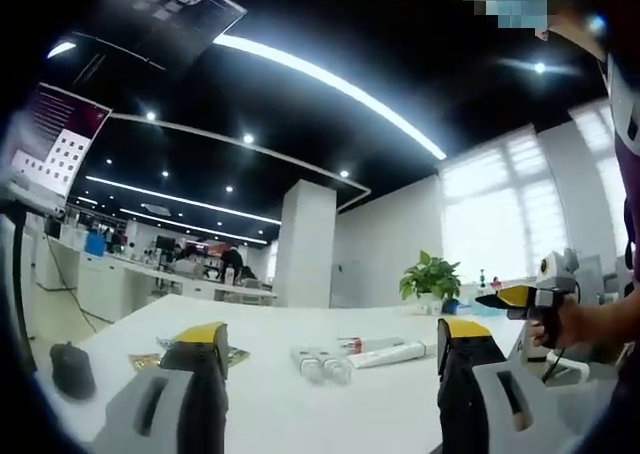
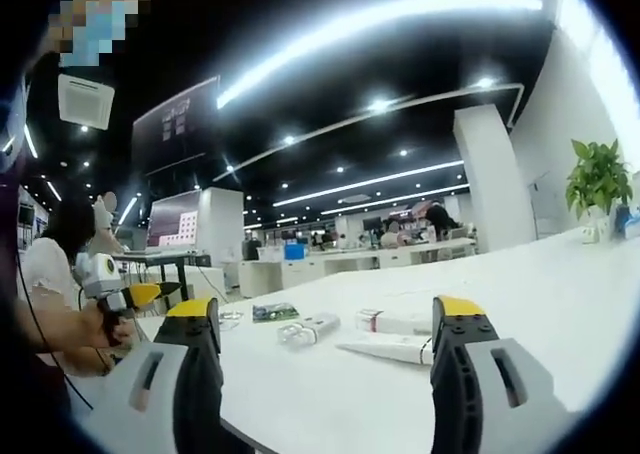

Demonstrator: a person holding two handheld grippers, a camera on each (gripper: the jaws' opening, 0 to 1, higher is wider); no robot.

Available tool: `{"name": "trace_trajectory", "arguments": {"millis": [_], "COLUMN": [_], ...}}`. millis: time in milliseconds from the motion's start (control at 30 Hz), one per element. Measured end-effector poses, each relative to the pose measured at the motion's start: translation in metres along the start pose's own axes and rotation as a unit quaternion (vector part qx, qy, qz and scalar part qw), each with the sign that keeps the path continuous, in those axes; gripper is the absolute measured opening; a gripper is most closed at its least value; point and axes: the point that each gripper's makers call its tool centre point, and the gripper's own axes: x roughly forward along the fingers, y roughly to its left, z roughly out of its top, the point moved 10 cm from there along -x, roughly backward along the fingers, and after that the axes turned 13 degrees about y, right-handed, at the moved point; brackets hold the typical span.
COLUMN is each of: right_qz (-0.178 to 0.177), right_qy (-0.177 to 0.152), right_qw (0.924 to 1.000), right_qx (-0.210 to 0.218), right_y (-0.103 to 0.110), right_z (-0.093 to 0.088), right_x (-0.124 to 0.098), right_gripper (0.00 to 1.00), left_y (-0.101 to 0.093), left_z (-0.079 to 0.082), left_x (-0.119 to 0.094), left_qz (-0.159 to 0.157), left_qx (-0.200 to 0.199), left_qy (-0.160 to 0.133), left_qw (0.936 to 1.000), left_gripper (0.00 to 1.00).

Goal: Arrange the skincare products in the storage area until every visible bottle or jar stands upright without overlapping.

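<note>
In the left gripper view, the left gripper hangs over a white table, its jaws spread apart on nothing. Beyond the jaw tips lie 2 small tubes side by side, with a longer white tube just beside them, all flat. A dark object sits on the table at the left and a potted plant stands far back. The right gripper enters at the right, held in a hand.

In the right gripper view, the right gripper also stands with jaws apart and empty. Between them lie a small tube, a white box and a white tube. The left gripper shows at the left; whether its jaws are apart cannot be told here.
</note>
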Motion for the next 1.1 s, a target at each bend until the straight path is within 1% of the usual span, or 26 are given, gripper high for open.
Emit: {"name": "trace_trajectory", "arguments": {"millis": [67,200,533,733,800,867,900,1000,1100], "right_qz": [-0.001,-0.001,0.009,0.025,0.037,0.057,0.063,0.068,0.085], "right_qy": [0.002,0.002,0.021,0.051,0.062,0.078,0.083,0.088,0.095], "right_qw": [1.0,1.0,0.9997,0.9982,0.9972,0.9953,0.9945,0.9938,0.9919], "right_qx": [0.0,0.001,-0.009,-0.018,-0.018,0.008,0.01,-0.002,-0.002], "right_y": [-0.001,-0.003,-0.002,-0.006,-0.008,-0.012,-0.015,-0.025,-0.033], "right_z": [0.0,-0.001,-0.005,-0.009,-0.008,-0.005,-0.002,0.01,0.02], "right_x": [0.0,-0.001,0.003,0.009,0.011,0.017,0.02,0.027,0.035], "right_gripper": [0.86,0.85,0.85,0.82,0.81,0.81,0.81,0.79,0.78], "left_y": [0.001,0.001,-0.001,-0.001,-0.002,-0.001,-0.001,0.001,0.003], "left_z": [-0.002,-0.002,-0.004,-0.008,-0.009,-0.014,-0.016,-0.021,-0.022], "left_x": [0.0,0.001,0.004,0.005,0.006,0.008,0.009,0.009,0.009], "left_qz": [0.004,0.006,0.008,0.007,0.006,0.007,0.005,0.009,0.01], "left_qx": [0.003,0.01,0.019,0.023,0.025,0.022,0.02,0.009,0.003], "left_qy": [0.003,-0.001,0.01,0.023,0.025,0.037,0.041,0.045,0.046], "left_qw": [1.0,0.9999,0.9997,0.9994,0.9994,0.999,0.9989,0.9989,0.9989], "left_gripper": [0.91,0.92,0.92,0.91,0.91,0.91,0.91,0.9,0.9]}}
